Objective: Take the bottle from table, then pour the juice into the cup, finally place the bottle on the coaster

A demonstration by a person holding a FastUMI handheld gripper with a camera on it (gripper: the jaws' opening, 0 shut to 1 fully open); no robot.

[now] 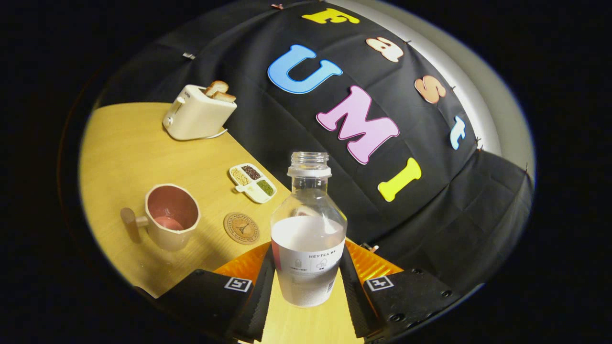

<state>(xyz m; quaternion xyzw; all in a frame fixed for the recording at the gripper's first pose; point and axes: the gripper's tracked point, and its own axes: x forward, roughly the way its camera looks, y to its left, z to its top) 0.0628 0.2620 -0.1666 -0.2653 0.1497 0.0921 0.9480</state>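
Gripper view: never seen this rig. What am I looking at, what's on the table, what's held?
The camera rides on a hand-held gripper that a person carries, looking forward along its two fingers. Both fingers press the sides of a clear, uncapped bottle, partly filled with pale liquid. On the wooden table beyond: a pink-lined cup with a handle, a round coaster beside it, a small divided dish of grains, and a toaster with bread in it. The view is tilted.
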